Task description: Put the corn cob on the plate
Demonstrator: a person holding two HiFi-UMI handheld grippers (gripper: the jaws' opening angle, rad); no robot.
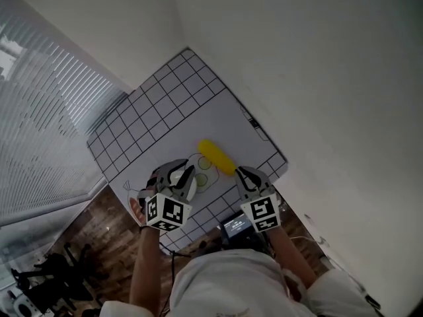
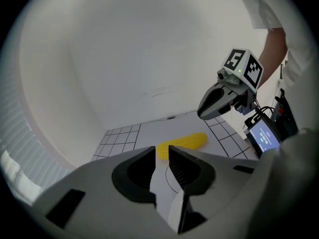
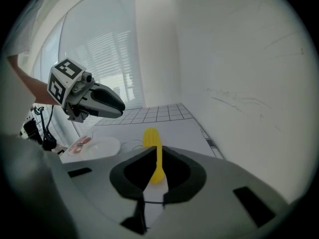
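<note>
Grey right tool (image 3: 157, 151) down-tilted, seemingly ajar

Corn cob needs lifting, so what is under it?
The corn cob lies directly on the white gridded mat, not on the plate. Any print beneath the cob is covered by it.

A plain white wall (image 1: 317, 58) runs alongside a table (image 1: 165, 91) covered in a white sheet, ruled with a black grid along its borders. Past the room's corner, a window hung with pale horizontal blinds (image 1: 39, 124) lets in soft, even daylight. Below the table's near edge lies a dark wood-plank floor (image 1: 99, 236), where black stands or chair legs (image 1: 39, 279), too dim to tell apart, cluster close under the window.
</note>
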